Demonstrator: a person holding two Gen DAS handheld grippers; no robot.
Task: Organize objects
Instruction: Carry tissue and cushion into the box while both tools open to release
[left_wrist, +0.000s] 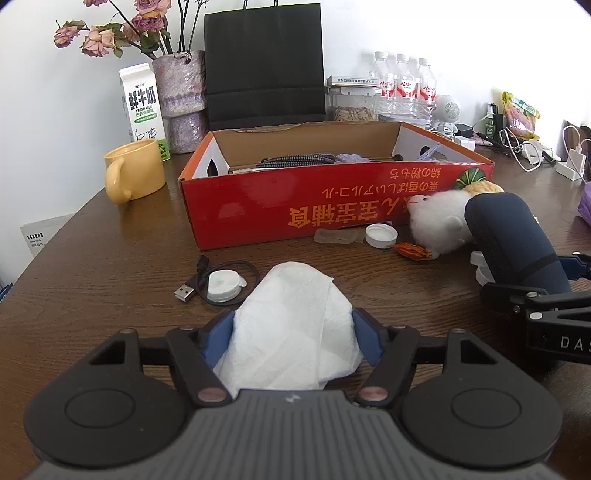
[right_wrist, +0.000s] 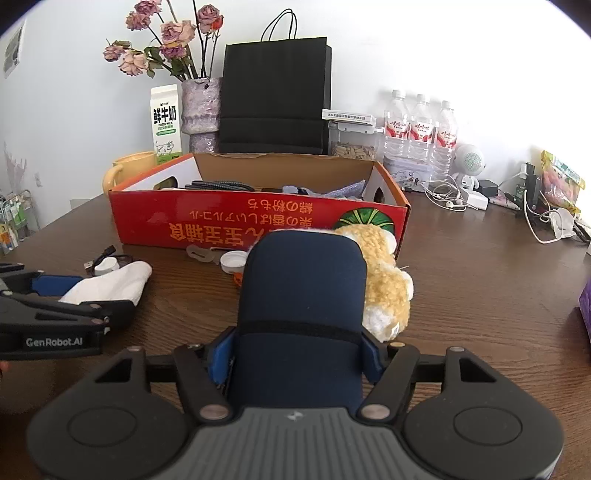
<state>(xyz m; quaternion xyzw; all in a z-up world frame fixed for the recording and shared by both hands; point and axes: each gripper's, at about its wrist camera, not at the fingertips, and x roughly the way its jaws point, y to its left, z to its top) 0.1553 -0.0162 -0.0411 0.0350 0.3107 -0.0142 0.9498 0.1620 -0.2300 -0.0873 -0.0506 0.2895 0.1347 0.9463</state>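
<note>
- We have the left gripper (left_wrist: 291, 339) with its blue pads pressed against both sides of a crumpled white tissue (left_wrist: 295, 328), low over the near edge of the brown table (left_wrist: 110, 280).
- Our right gripper (right_wrist: 295, 354) is clamped on a dark navy case (right_wrist: 303, 306) (a soft, rounded pouch with a black band across it), which sticks out forward toward the box.
- The red cardboard box (left_wrist: 332, 199) sits open near the middle of the table; inside it we see a braided cable and some bluish fabric, not much else clearly.
- Along the box's near wall lie a white bottle cap (left_wrist: 381, 235), a clear plastic piece (left_wrist: 338, 236) and a white-and-yellow plush toy (right_wrist: 388, 280), the toy just beside the case.
- A white charger puck (left_wrist: 223, 284) with its black USB cable lies just beyond the tissue.
- A yellow mug (left_wrist: 133, 175) stands toward the table's far left, beside a milk carton (left_wrist: 142, 107).
</note>
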